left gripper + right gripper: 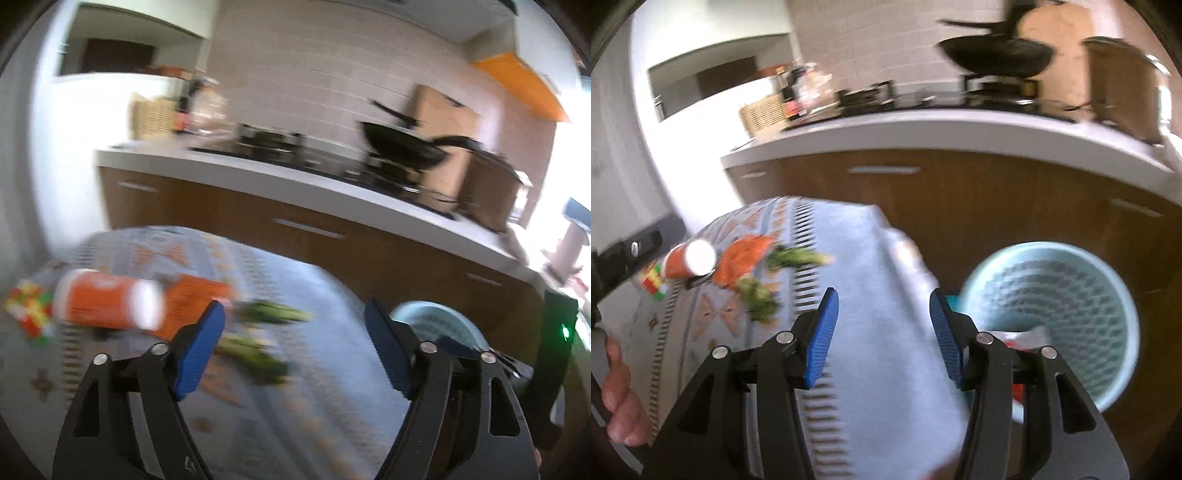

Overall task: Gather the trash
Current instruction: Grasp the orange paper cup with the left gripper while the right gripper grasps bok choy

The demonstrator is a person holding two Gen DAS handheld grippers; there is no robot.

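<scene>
Left gripper [293, 349]: jaws spread wide, nothing between the blue pads [199, 350]. Right gripper [882, 338]: jaws parted too, empty, hanging over bare cloth [871, 258].

On the tabletop, well ahead of both grippers: orange can [107, 304] lying on its side, long axis roughly level across the left view, white end turned toward the camera in the right view. Just beside it, orange wrapper [195, 295], flat on the cloth. Next to the wrapper, two green scraps [792, 257], blurred; nearer one [757, 297] elongated, running toward the left gripper. Small multicoloured cube [27, 308] at the far left of the tabletop, close by the can.

Pale bin [1052, 317] on the floor just off the tabletop's right edge, mouth upward, something red and white inside near the rim. Hand [622, 402] at the left edge of the right view.

Behind: counter [923, 133] with a black wok [997, 55].
</scene>
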